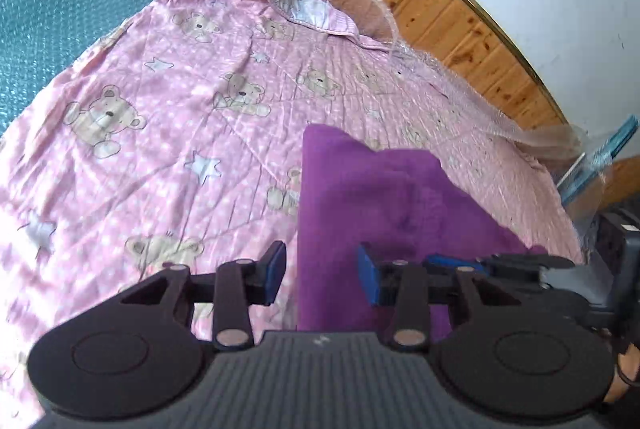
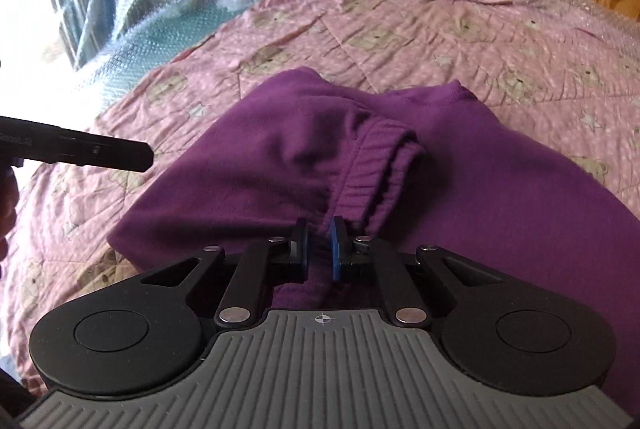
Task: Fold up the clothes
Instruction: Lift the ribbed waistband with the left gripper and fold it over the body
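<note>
Daylight from left, blown-out glare; soft focus, fisheye-bent edges.

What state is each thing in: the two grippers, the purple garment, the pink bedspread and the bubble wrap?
Left gripper: open, jaws apart over the garment's edge, holding nothing.
Right gripper: nearly shut, pinching purple fabric.
Purple garment: partly folded, a ribbed cuff lying on top.
Pink bedspread: spread out, wrinkled, far corner turned back.
Bubble wrap: loose and rumpled along the bed's far edge.

A pink teddy-bear quilt (image 1: 160, 117) covers what seems a bed; a purple garment (image 2: 480, 165) lies on it.
</note>
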`<action>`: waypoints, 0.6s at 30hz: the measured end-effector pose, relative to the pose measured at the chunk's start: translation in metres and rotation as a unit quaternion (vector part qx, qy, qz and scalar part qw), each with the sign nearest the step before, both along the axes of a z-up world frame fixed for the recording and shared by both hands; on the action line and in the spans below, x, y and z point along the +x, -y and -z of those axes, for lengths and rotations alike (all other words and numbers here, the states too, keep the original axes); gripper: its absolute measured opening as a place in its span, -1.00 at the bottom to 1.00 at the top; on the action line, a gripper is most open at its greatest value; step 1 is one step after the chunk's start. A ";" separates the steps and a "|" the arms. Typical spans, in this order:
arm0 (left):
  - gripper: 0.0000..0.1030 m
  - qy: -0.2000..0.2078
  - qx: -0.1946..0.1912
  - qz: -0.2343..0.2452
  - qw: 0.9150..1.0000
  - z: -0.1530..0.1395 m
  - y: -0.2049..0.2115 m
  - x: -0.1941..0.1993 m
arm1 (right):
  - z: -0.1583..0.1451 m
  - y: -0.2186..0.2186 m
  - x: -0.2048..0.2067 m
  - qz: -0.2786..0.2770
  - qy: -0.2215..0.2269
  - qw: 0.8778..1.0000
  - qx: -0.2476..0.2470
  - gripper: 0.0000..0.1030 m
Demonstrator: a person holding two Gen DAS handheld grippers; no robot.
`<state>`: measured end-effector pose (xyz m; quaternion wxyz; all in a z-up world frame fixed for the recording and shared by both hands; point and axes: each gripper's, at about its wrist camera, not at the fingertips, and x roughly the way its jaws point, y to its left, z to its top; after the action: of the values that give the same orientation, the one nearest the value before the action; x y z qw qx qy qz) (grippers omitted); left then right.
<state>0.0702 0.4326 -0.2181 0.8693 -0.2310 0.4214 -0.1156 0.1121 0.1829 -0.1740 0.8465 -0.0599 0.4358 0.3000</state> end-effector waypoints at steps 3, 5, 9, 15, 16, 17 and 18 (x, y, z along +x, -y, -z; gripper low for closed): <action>0.00 0.003 -0.010 0.000 1.000 -0.002 0.006 0.031 | -0.022 -0.003 0.001 0.003 0.038 0.999 0.003 -0.74; 0.00 0.005 -0.016 -0.001 1.000 -0.003 0.010 0.051 | -0.024 -0.009 0.012 0.009 0.061 0.998 -0.018 -0.74; 0.01 -0.043 -0.033 0.001 0.999 0.015 0.022 0.083 | 0.009 -0.017 0.039 0.022 0.048 0.995 -0.080 -0.66; 0.00 -0.068 -0.062 0.009 0.996 0.025 0.021 0.067 | -0.024 -0.002 0.026 0.039 0.062 0.996 -0.044 -0.60; 0.02 -0.067 -0.069 0.007 0.995 0.024 0.017 0.059 | -0.034 0.001 0.014 0.036 0.069 0.997 -0.029 -0.60; 0.02 -0.066 -0.076 0.004 0.995 0.023 0.014 0.050 | -0.040 0.003 0.003 0.032 0.071 0.997 -0.019 -0.60; 0.03 -0.072 -0.085 0.005 0.994 0.026 0.013 0.045 | -0.039 0.002 -0.007 0.025 0.066 0.997 -0.019 -0.60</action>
<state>0.1149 0.4200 -0.2445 0.8133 -0.3095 0.4730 -0.1380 0.1053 0.1805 -0.1354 0.8793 -0.0848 0.3856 0.2663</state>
